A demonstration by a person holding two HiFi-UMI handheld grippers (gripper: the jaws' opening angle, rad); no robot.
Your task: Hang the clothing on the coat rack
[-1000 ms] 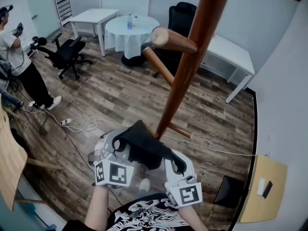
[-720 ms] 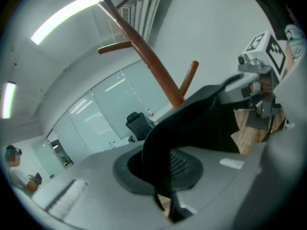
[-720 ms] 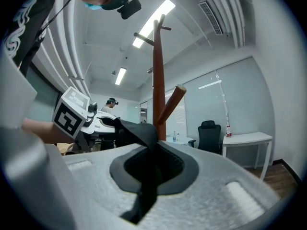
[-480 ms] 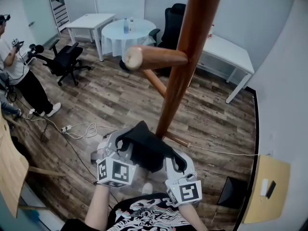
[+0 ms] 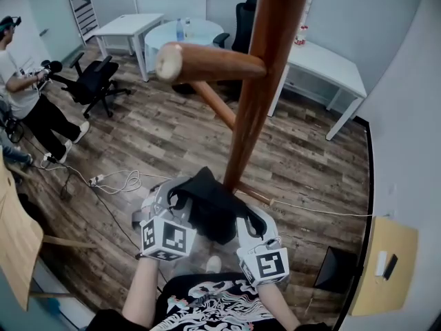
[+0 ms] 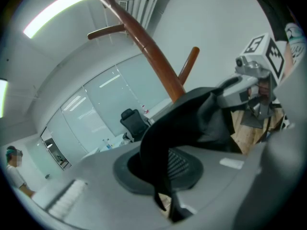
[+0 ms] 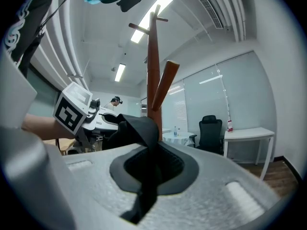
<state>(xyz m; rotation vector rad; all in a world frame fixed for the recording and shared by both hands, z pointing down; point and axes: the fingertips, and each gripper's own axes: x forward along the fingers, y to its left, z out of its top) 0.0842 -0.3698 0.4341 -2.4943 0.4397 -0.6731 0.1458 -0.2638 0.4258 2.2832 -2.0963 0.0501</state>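
Item: dark garment, held at two points. Left gripper (image 6: 165, 188): jaws closed narrow on a fold of black cloth that runs up out of the pinch and across toward the other tool. Right gripper (image 7: 145, 190): jaws likewise clamped on a twisted strip of the same cloth, nothing else between them. Purpose of the double hold, as judged: gripping the piece at two separate spots keeps a span of fabric stretched between the tools, so an edge or opening can be presented to a peg rather than a limp bundle. Garment (image 5: 210, 212): black, matte, soft and thin, bunched into a hump between the grippers with loose folds sagging beneath; collar, sleeves and exact type cannot be told. Location: low in front of the person's chest, close to the lower pole of the coat rack (image 5: 258, 95), well below the nearest peg (image 5: 207, 62). Rack: reddish-brown wood, upright pole, rounded pegs jutting out at several heights, none carrying anything. Status, as judged: approach made, lift to peg height not yet done. Surroundings: wood-plank floor (image 5: 158, 136).
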